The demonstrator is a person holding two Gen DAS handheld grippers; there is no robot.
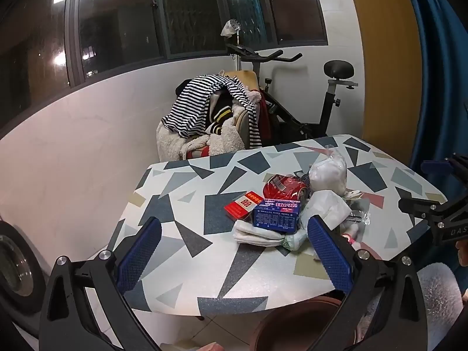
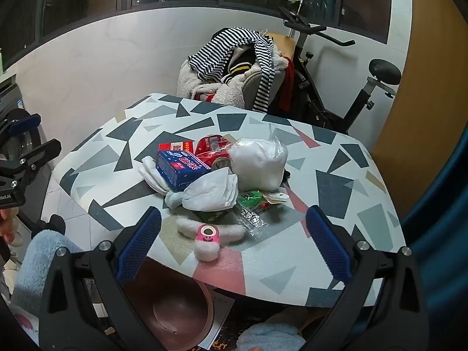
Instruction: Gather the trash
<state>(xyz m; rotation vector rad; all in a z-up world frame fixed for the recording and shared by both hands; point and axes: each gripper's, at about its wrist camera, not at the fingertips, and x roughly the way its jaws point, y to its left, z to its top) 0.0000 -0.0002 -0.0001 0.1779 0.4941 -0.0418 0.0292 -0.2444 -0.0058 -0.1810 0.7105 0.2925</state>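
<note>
A pile of trash lies on the patterned table (image 1: pixel 181 181) (image 2: pixel 336 193): a blue carton (image 1: pixel 276 215) (image 2: pixel 181 169), a red and white box (image 1: pixel 242 204) (image 2: pixel 175 146), a crushed red can (image 1: pixel 283 188) (image 2: pixel 212 152), crumpled white tissue (image 1: pixel 324 207) (image 2: pixel 210 191), a clear bag of white stuff (image 1: pixel 329 172) (image 2: pixel 259 161), green wrappers (image 2: pixel 251 197) and a fluffy white and pink item (image 2: pixel 208 235). My left gripper (image 1: pixel 234 257) is open and empty, just short of the pile. My right gripper (image 2: pixel 234 251) is open and empty above the table's near edge.
A brown bin (image 2: pixel 175 316) (image 1: pixel 304 324) stands on the floor under the table's near edge. A chair heaped with clothes (image 1: pixel 213 117) (image 2: pixel 234 67) and an exercise bike (image 1: pixel 307 99) (image 2: pixel 336 82) stand behind the table. A washing machine (image 1: pixel 14 266) is at the left.
</note>
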